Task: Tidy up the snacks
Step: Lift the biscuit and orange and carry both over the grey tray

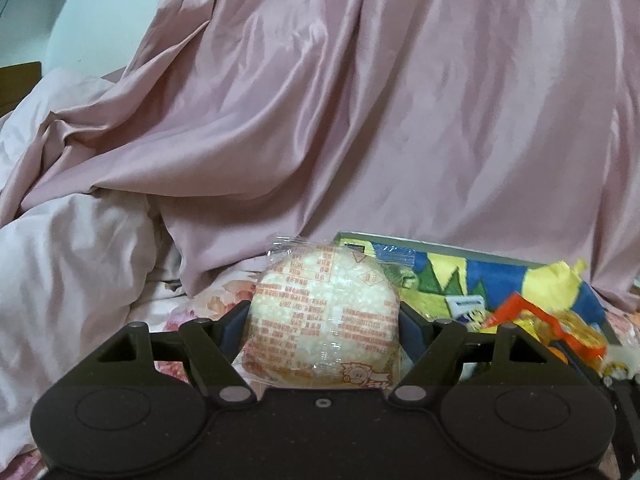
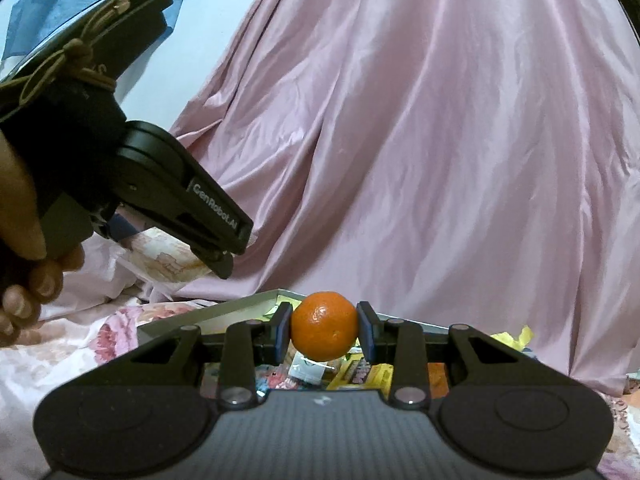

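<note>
My left gripper (image 1: 324, 320) is shut on a round rice cake (image 1: 326, 312) in clear wrap with red print, held above the floral bedsheet. Behind it to the right lies a shallow grey box (image 1: 440, 246) with colourful snack packets (image 1: 532, 312) in it. My right gripper (image 2: 325, 332) is shut on a small orange (image 2: 324, 330), held over the same box (image 2: 208, 314), whose packets (image 2: 360, 372) show below the fruit. In the right wrist view the left gripper (image 2: 192, 208) sits at upper left with a person's hand (image 2: 24, 264) on its handle and the wrapped cake (image 2: 164, 260) under its fingers.
A large pink satin quilt (image 1: 360, 120) rises behind the box in both views. Pale bedding (image 1: 72, 264) is bunched at the left. The floral sheet (image 2: 100, 332) spreads in front of the box. A pale blue wall (image 1: 100, 12) shows at the upper left.
</note>
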